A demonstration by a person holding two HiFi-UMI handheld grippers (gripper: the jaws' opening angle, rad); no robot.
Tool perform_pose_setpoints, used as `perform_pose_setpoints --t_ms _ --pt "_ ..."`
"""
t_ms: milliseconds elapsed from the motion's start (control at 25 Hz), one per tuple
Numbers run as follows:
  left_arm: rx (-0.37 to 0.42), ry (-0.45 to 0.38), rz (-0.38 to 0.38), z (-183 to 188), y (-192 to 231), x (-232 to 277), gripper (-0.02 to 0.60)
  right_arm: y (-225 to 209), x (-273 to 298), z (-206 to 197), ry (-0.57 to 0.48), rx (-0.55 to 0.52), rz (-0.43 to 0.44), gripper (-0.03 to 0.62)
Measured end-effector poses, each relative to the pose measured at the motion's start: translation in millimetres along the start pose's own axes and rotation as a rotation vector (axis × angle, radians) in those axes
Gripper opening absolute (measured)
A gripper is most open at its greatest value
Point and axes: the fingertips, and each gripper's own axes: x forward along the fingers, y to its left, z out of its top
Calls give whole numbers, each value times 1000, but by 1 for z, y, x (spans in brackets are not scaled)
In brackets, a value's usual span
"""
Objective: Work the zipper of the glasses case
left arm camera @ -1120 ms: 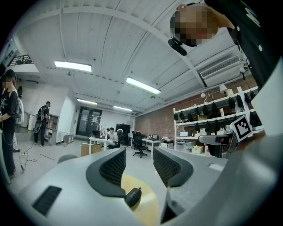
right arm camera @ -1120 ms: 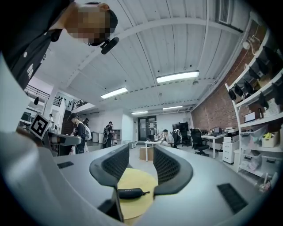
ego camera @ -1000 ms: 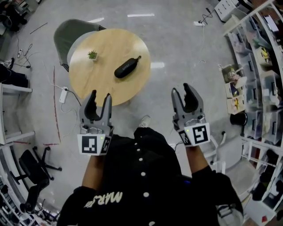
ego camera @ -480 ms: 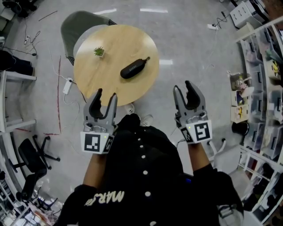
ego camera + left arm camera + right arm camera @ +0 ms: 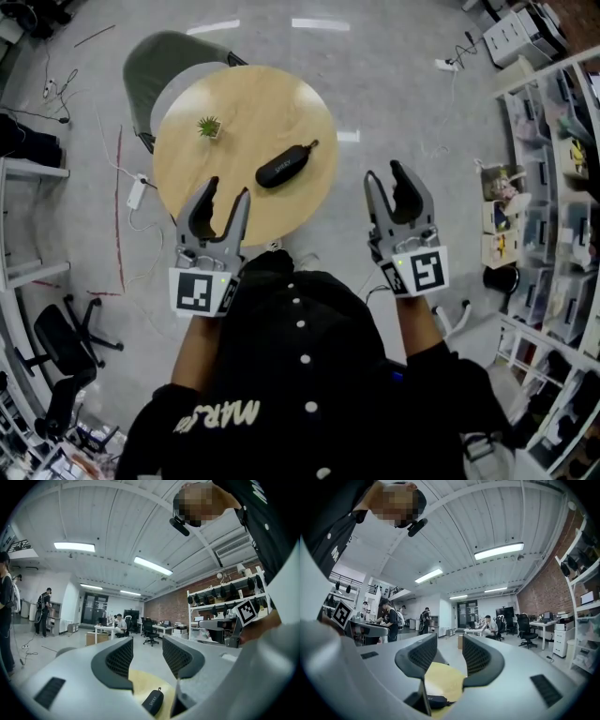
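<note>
Glasses case (image 5: pixel 283 165), dark and closed, lay on the round wooden tabletop (image 5: pixel 244 94), toward its right half, with what appeared to be the zipper pull sticking out at the end farther from the person. Nothing touched it.

Risks, as judged from this arrangement: the case rested loose on a smooth surface, so a tug on the pull by one hand-held gripper alone would likely drag the whole case rather than run the zipper; it needed pinning by the other. The pull was small and thin, and wide-set jaws could close beside it or slip off. The case also sat near the tabletop's right rim, so a sideways push could send it to the floor. A small potted plant (image 5: pixel 209 126) stood well apart to the left and seemed in little danger.

Pose: the left hand-held gripper (image 5: pixel 227 190) and the right hand-held gripper (image 5: pixel 385 175) were held level in front of the person's torso, pointing forward, one on either side. Both had jaws standing wide apart with nothing between them. In the head view, the left overlapped the tabletop's near rim; the right hung over bare floor beside it.
</note>
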Motion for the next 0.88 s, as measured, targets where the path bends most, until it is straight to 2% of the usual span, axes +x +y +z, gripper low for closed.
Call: perform_pose_setpoints --t_ms 200,560,760,880 --pt "113 102 -50 -23 13 12 181 1 35 -10 62 -24 26 158" --pt "80 219 -130 -66 15 37 181 -7 68 -41 146 -27 88 158" --pt "68 286 -127 -93 -3 70 181 -30 84 -85 295 -40 203 160" --pt "67 345 -128 -112 -17 95 181 -51 102 -112 347 -47 281 160"
